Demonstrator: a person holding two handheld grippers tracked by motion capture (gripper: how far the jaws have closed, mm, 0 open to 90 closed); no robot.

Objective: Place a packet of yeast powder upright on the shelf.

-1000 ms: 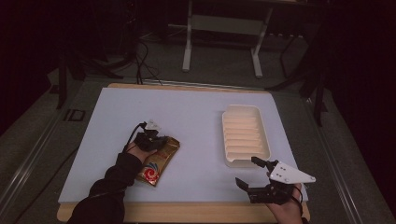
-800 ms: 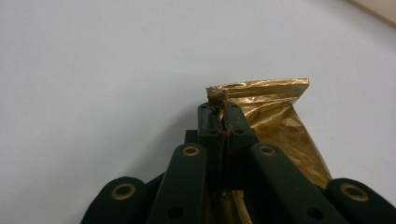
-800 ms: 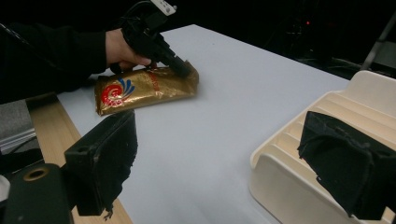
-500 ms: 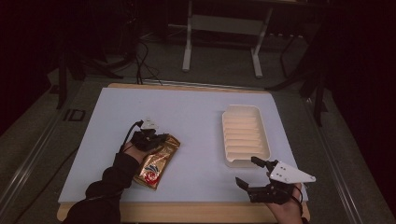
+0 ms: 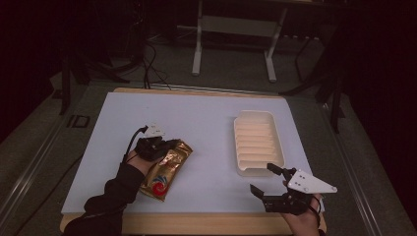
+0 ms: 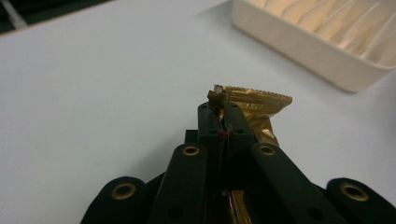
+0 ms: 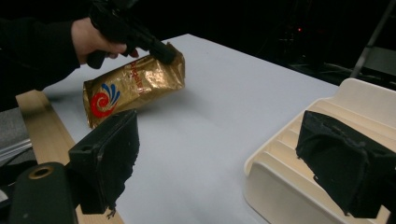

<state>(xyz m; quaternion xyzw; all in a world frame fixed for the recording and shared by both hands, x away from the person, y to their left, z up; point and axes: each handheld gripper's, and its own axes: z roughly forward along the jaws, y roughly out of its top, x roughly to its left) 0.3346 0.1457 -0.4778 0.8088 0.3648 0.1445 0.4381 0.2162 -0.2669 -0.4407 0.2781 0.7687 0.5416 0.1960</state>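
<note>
High view, largest item first: the white mat (image 5: 196, 123) covers the wooden table (image 5: 196, 227) and carries every working object. The cream ridged tray (image 5: 258, 142) lies at 3 o'clock from the mat's centre, long axis running toward 12 o'clock, unloaded and apart from both tools; its position between the two hands suggests it is the likely receiving point, though this is a judgement.

The gold foil pouch (image 5: 164, 169) sits at 8 o'clock from the mat's centre. Its upper sealed end is raised while its lower end appears to remain on or near the mat, so it hangs tilted. The left gripper view shows why: the left gripper (image 6: 223, 114) is clenched on the crimped seal, jaws pressed together with only thin foil between them. The flat seam gives the pads a firm hold, which the bulging body of the pouch would not.

The right gripper (image 5: 268, 179) is at 5 o'clock, just beyond the near end of the tray. Its jaws stand wide apart with nothing between them, pointing toward the pouch, as the right gripper view confirms. This posture reads as standby, ready to support the pouch or steady the tray.
</note>
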